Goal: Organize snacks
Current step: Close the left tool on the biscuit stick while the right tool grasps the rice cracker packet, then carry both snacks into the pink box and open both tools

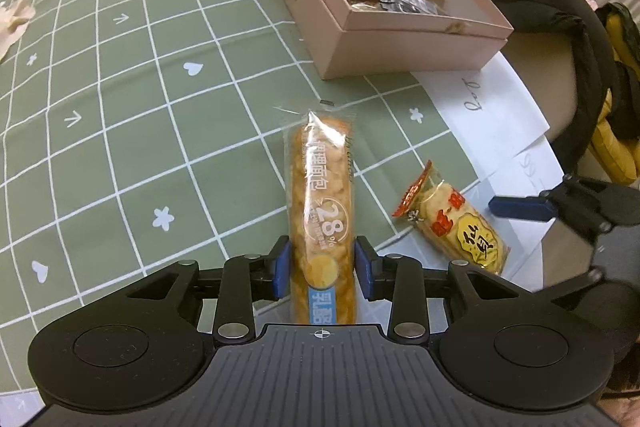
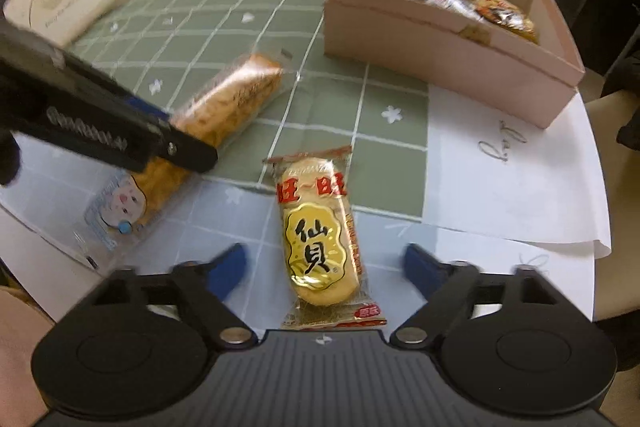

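The left gripper is a matte black plastic tool with a ribbed grey-black deck carrying a small white crosshair mark, flanked by two round black discs. Black link arms run forward from silver round pivot pins just ahead of the deck to short blue rubber-faced fingers. The right gripper has the same build: ribbed deck, white crosshair, twin discs, silver pins and blue pads, with a coiled metal spring on the neighbouring tool's side
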Motion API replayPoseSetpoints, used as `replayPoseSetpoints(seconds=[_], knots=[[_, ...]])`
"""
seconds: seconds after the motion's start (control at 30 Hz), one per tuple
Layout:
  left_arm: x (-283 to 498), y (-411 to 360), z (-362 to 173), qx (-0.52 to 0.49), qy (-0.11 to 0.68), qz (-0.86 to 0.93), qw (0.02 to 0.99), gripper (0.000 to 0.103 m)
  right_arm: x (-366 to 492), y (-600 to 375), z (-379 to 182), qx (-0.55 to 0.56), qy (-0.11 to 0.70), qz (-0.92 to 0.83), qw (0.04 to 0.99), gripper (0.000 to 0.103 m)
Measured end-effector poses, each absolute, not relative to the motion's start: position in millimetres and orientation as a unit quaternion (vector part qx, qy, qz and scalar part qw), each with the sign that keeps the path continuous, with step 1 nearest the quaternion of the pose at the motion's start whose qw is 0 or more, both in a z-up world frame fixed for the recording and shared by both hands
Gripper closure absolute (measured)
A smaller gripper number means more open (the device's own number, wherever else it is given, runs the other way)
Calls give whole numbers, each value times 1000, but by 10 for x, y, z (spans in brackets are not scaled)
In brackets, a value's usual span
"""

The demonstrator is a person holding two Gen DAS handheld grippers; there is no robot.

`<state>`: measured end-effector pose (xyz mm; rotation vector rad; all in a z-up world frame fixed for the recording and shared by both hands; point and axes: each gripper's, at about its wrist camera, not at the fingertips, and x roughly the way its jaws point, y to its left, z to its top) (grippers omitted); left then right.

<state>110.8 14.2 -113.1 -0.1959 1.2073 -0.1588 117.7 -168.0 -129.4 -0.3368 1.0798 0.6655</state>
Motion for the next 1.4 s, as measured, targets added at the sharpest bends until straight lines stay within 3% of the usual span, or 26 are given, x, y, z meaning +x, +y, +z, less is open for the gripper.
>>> replayPoseSetpoints(seconds=[0.2,0.27,0.37,0.73,1.0,1.13,1.4], knots=[[1103,152,-1147,-104,564,-80,815,66,1271,-1746,-1221,-135,493,296,807,36],[1097,184,-1154,-122,562,-72,815,66,1310,-1700,-1261,-132,500,296,804,51],[1091,208,-1157,-130,561,-72,814,65,1296,-1614,-1272,-140,498,298,802,64],[989,-48,-1140,-42,540,-62,838,65,1275,-1603,-1271,-144,500,299,800,66],[943,37,-1033,-76,543,-69,833,68,1403,-1774,-1081,-129,492,283,813,68],[1028,146,-544,-133,487,-84,859,69,1578,-1970,-577,-97,445,270,848,69],[1434,214,1122,-117,245,-98,957,69,1918,-2280,1057,-43,234,262,935,69]])
